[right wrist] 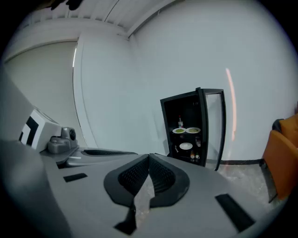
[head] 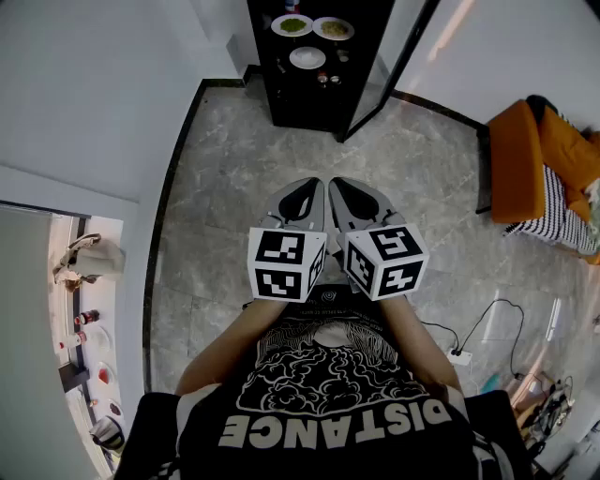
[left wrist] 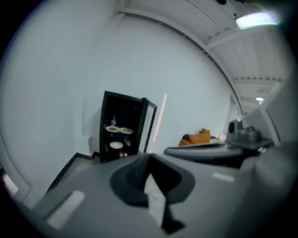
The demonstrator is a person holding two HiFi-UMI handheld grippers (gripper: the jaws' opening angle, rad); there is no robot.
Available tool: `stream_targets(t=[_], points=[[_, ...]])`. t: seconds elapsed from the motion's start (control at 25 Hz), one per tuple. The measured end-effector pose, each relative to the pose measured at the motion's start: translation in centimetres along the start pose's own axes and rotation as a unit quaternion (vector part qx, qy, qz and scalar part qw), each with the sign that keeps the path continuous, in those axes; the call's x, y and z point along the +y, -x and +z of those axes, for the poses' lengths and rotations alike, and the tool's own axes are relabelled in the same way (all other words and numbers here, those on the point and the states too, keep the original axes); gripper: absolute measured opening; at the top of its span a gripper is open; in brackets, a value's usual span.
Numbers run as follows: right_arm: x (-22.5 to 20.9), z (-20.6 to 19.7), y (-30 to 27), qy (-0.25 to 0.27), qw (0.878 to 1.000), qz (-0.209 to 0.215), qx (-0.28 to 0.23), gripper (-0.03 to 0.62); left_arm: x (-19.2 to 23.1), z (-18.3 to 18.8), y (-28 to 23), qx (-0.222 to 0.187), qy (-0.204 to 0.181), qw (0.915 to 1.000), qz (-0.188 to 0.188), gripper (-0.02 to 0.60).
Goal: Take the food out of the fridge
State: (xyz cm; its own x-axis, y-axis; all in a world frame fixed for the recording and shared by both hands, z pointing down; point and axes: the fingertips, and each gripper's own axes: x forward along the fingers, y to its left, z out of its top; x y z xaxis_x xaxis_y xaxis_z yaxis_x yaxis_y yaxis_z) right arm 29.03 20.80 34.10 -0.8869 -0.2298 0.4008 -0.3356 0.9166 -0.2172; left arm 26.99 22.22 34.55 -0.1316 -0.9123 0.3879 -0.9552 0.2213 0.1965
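Left tool (head: 307, 193), right tool (head: 350, 193), fridge (head: 302, 98) beyond

Black T-shirt (head: 328, 412), white print, grey left hand-held gripper (head: 316, 183), right hand-held gripper (head: 337, 183), black-and-white marker cubes (head: 286, 264)

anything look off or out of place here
Nothing looks spilled or damaged. The fridge door stands wide open, and the plates sit flat on its shelves. The only loose item is a power strip, lying with its cable on the floor at the right.
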Motion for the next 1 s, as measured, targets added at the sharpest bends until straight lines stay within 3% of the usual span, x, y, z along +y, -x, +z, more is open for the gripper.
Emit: stream_targets(t=[0.2,0.64,1.0], points=[[-0.2,0.4,0.4,-0.010,1.000,0.003,-0.020,0.002,0.0,0.1,0.1,-0.008,0.007,0.9999,-0.003,0.002],[-0.9,-0.1,0.4,-0.015,1.000,-0.003,-0.011,0.002,-0.4,0.0,-0.6,-0.004,0.007,0.9999,-0.008,0.002],[-2.2,0.5,-2.9,-0.033,0.999,0.019,-0.001,0.002,1.9,0.8,-3.1,0.001,0.010,0.9999,0.006,0.002]])
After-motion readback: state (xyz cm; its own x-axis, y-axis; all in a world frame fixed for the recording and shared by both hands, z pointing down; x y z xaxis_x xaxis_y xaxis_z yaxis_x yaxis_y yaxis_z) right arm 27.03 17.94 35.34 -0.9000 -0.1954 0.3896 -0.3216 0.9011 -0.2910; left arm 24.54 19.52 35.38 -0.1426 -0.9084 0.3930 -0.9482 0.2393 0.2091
